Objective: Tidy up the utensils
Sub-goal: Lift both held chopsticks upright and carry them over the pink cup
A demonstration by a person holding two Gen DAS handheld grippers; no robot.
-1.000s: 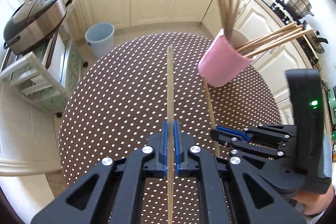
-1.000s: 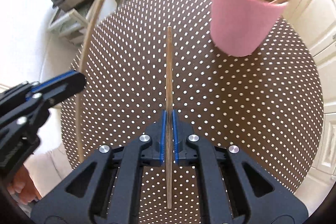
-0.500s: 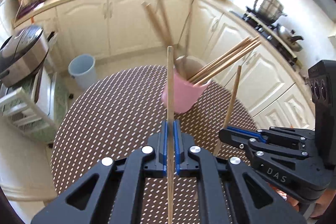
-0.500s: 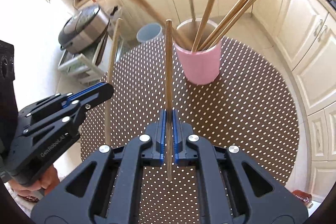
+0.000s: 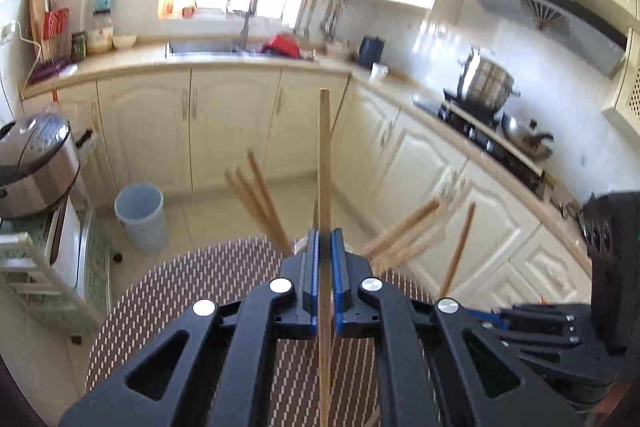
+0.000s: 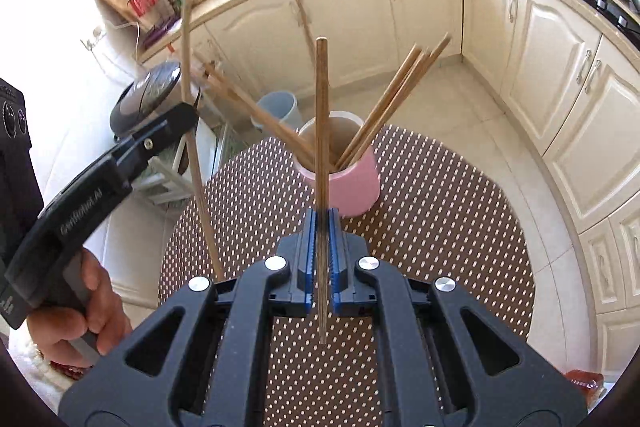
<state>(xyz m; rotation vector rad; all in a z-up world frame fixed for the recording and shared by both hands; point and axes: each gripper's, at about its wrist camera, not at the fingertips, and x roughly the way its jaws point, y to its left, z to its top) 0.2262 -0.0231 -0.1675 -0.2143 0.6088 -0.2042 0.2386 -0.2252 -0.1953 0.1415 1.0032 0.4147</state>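
Two hand-held grippers are shown, each clenched on a single wooden chopstick. The left gripper is raised and levelled toward the far kitchen wall; its chopstick, a straight, slender stick of pale wood, is pinched between ribbed blue pads and projects forward past the fingertips. In the right wrist view the same gripper is seen at the left as a black moulded body, gripped from below by a bare hand, with its chopstick slanting steeply up and away.

The right gripper is tilted downward over the table, a round top covered in a brown cloth with regular white dots. Its chopstick, darker and brown, is clamped between blue serrated pads and crosses in front of the pink cup.

The cup is a smooth, cylindrical vessel with a pale inner wall, standing on the far half of the table. A fan of wooden chopsticks leans out of it to left and right.

In the left wrist view the cup is mostly hidden behind the fingers; only blurred sticks are visible beside them. A pale blue waste bin stands on the tiled floor beyond the table.
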